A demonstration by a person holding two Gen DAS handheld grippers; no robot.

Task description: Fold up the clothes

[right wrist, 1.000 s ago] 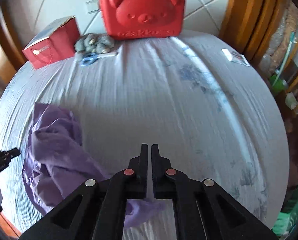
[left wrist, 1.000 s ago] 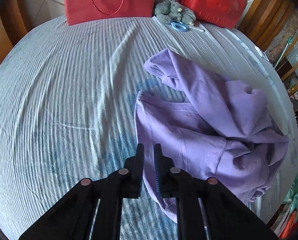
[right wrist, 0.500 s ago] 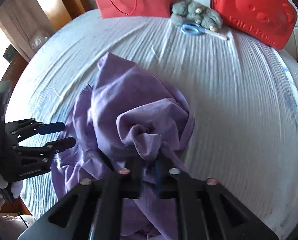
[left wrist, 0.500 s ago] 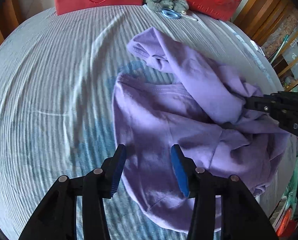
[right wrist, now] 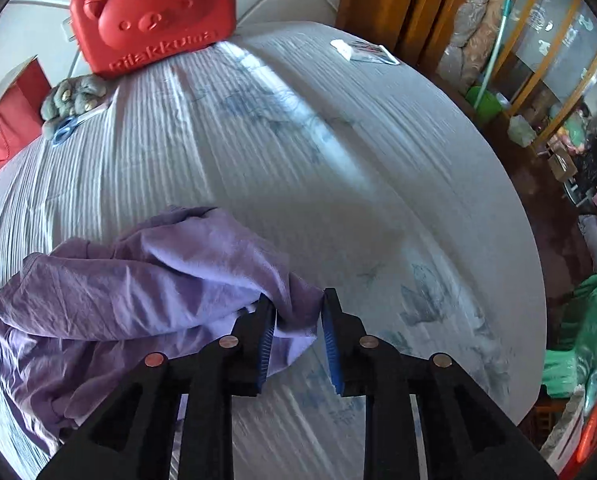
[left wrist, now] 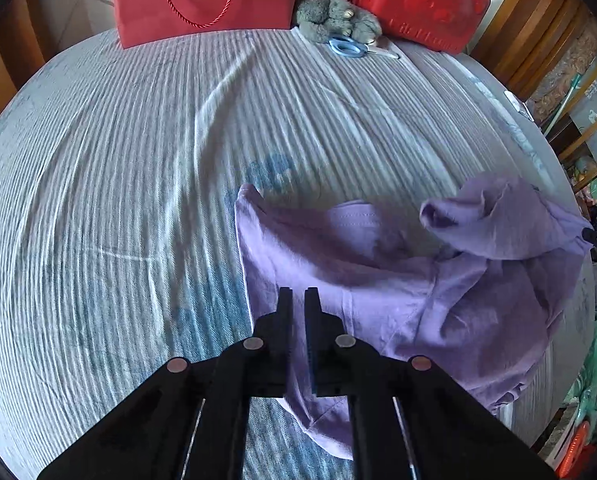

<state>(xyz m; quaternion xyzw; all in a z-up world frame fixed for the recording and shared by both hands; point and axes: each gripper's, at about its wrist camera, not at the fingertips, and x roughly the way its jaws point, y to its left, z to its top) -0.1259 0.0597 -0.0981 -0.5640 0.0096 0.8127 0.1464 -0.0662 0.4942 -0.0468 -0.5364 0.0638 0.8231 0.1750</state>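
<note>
A crumpled purple garment (left wrist: 418, 300) lies on the right half of the striped tablecloth (left wrist: 118, 200). My left gripper (left wrist: 298, 294) stands on its near left edge. The jaws are closing, with only a narrow gap left, and a strip of the cloth is pinched between them. In the right wrist view the garment (right wrist: 138, 288) is heaped to the left. One bunched fold of it reaches between the tips of my right gripper (right wrist: 298, 300). Those jaws are opening, their blue pads (right wrist: 266, 344) bare, and the fold sits loosely between the tips.
At the far edge stand a red paper bag (left wrist: 202, 0) and a red bear-shaped case (left wrist: 418, 0). A grey plush toy (left wrist: 330, 12) and blue scissors (left wrist: 346, 48) lie between them. A small packet (right wrist: 362, 50) lies at the far right edge, and wooden furniture and clutter stand beyond.
My left jaws spread wide over the garment's edge, then narrowed onto it. My right gripper swung into the heap, then out to the right with a fold, and its jaws have parted.
</note>
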